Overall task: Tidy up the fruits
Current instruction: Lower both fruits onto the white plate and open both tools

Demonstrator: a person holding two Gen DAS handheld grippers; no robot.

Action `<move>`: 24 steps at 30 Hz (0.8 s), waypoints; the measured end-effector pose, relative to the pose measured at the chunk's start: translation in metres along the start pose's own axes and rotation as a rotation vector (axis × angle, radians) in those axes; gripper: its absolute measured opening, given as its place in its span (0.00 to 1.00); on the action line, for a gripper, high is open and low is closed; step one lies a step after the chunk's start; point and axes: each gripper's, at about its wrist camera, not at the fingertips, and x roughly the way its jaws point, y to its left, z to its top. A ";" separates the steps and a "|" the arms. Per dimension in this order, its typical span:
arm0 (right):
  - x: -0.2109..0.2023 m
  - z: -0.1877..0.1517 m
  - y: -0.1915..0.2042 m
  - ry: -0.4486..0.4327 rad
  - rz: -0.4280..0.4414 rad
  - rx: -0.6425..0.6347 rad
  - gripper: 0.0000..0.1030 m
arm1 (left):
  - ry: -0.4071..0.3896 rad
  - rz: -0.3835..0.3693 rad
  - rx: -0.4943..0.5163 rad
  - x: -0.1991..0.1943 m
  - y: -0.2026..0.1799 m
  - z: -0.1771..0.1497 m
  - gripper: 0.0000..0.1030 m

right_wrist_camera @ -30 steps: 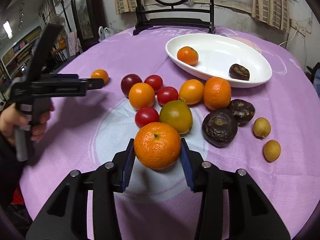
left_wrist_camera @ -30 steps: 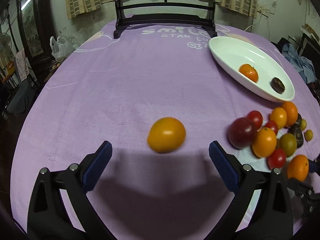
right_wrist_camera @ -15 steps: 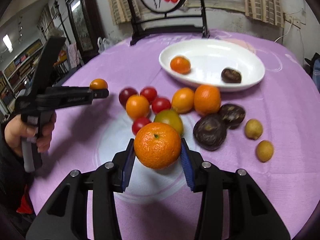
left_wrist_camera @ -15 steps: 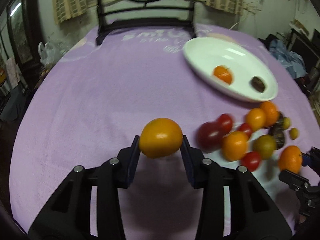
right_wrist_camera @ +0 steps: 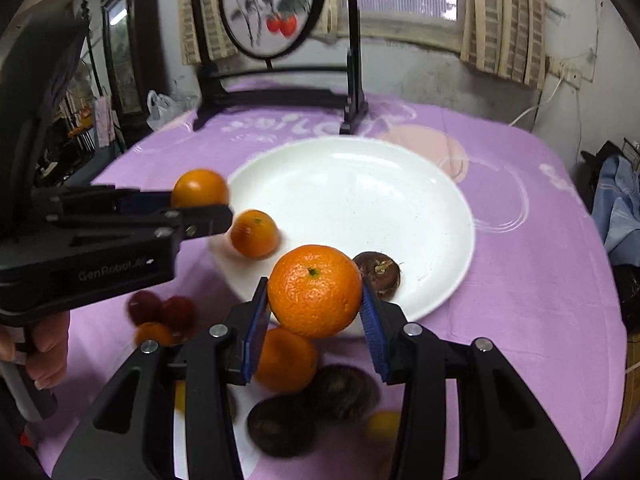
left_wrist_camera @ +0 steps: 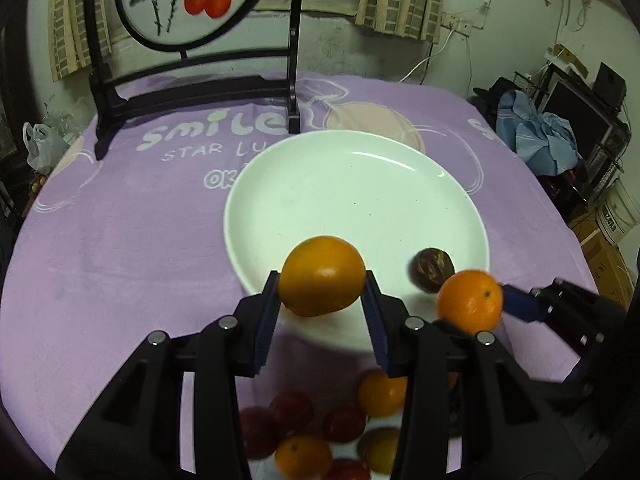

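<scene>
Fruit is clamped in both claws: left claw (left_wrist_camera: pixel 322 306) grips a smooth orange fruit (left_wrist_camera: pixel 322 276), right claw (right_wrist_camera: pixel 314 312) a mandarin (right_wrist_camera: pixel 315 291); the white plate (right_wrist_camera: pixel 400 208) lies just ahead, below each.

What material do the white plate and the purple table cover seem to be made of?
The white plate looks like glazed ceramic or porcelain: smooth, glossy, with bright window reflections; plastic cannot be excluded. The purple table cover looks like soft fabric, perhaps fleece: matte, slightly fuzzy, with printed letters.
</scene>
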 end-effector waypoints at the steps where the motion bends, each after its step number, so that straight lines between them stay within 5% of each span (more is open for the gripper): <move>1: 0.007 0.001 0.000 0.010 -0.001 -0.004 0.43 | 0.015 0.004 -0.004 0.008 0.000 0.003 0.40; 7: 0.031 0.010 0.004 0.046 -0.017 -0.035 0.43 | 0.041 0.044 0.001 0.039 -0.001 0.018 0.41; 10: 0.031 0.013 0.007 0.026 -0.045 -0.059 0.50 | 0.021 0.058 0.000 0.039 -0.001 0.022 0.59; 17: -0.006 0.004 -0.001 -0.032 -0.037 -0.021 0.57 | -0.028 0.072 0.027 0.007 -0.003 0.011 0.71; 20: -0.024 -0.009 -0.003 -0.041 -0.036 -0.009 0.60 | -0.064 0.074 0.057 -0.017 -0.005 -0.006 0.83; 24: -0.047 -0.034 -0.001 -0.031 -0.054 -0.026 0.60 | -0.088 0.053 0.070 -0.043 -0.005 -0.033 0.86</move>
